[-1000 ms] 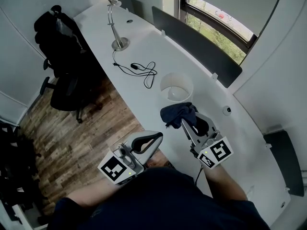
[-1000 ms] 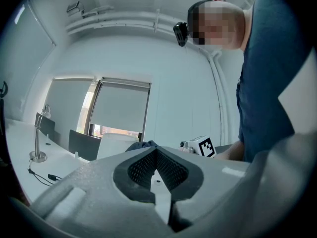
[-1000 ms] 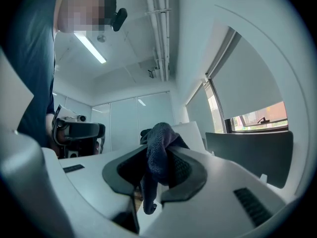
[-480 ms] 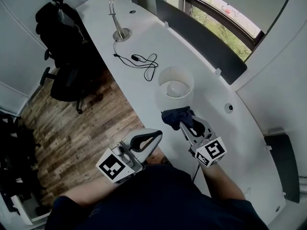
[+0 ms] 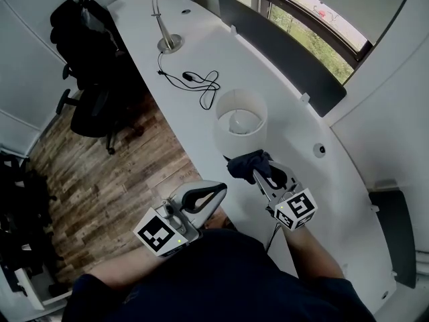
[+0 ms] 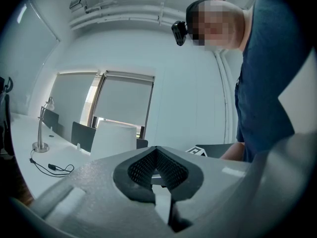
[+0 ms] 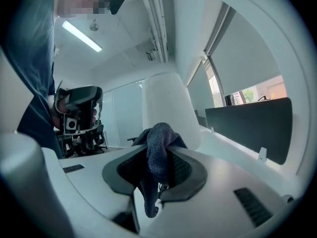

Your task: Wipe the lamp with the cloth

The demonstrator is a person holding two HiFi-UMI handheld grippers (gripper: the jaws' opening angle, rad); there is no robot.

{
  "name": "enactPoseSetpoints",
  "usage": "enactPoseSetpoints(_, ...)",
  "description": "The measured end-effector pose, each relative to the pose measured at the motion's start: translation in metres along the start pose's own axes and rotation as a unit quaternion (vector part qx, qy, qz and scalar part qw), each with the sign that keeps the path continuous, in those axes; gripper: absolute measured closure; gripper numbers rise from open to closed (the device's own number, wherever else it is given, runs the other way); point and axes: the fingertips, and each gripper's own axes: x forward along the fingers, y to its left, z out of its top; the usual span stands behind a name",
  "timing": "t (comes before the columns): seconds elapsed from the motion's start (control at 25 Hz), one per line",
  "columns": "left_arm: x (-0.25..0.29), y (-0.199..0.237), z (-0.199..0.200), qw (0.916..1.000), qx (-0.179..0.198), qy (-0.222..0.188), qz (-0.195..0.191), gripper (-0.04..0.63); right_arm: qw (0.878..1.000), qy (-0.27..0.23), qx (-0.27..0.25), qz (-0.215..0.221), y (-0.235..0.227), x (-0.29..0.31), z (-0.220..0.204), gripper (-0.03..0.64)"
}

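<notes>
The lamp, with a white drum shade (image 5: 240,123), stands on the white desk (image 5: 315,173). A dark blue cloth (image 5: 248,163) is bunched at the shade's near side, and whether it touches the shade cannot be told. My right gripper (image 5: 259,172) is shut on the cloth. In the right gripper view the cloth (image 7: 160,152) hangs between the jaws with the shade (image 7: 168,108) just behind. My left gripper (image 5: 216,190) is shut and empty, off the desk's near edge, left of the right one. The left gripper view shows its closed jaws and the shade (image 6: 114,139) beyond.
A metal desk lamp (image 5: 161,19) stands at the desk's far end, with a black coiled cable (image 5: 200,84) between it and the shade. A dark partition panel (image 5: 281,52) runs along the desk's back edge. A black office chair (image 5: 87,66) stands on the wood floor at left.
My right gripper with the cloth has drawn closer to the lamp shade. The left gripper has stayed shut in about the same place.
</notes>
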Motion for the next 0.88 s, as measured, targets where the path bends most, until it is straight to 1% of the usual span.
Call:
enactPoseSetpoints(0.2, 0.003, -0.004, 0.0, 1.0, 0.001, 0.001, -0.004, 0.594, 0.999, -0.035, -0.009, 0.004, -0.005, -0.006, 0.037, 0.523)
enactPoseSetpoints(0.32, 0.004, -0.006, 0.001, 1.0, 0.001, -0.003, -0.006, 0.594, 0.998, -0.06, -0.024, 0.011, -0.005, -0.009, 0.066, 0.523)
enactPoseSetpoints(0.44, 0.004, -0.008, -0.001, 1.0, 0.002, 0.003, -0.008, 0.594, 0.996, -0.082, -0.039, 0.018, -0.003, -0.011, 0.094, 0.523)
enactPoseSetpoints(0.64, 0.006, -0.007, 0.006, 0.9999, 0.005, -0.008, -0.009, 0.594, 0.992, -0.113, -0.056, 0.028, 0.0, -0.016, 0.135, 0.522)
enactPoseSetpoints(0.76, 0.006, -0.005, 0.009, 0.9999, 0.005, -0.012, -0.008, 0.594, 0.99, -0.121, -0.069, 0.029, 0.0, -0.016, 0.147, 0.523)
enactPoseSetpoints(0.88, 0.005, -0.003, 0.01, 0.9999, 0.008, -0.01, -0.005, 0.594, 0.989, -0.123, -0.078, 0.028, -0.004, -0.016, 0.141, 0.523)
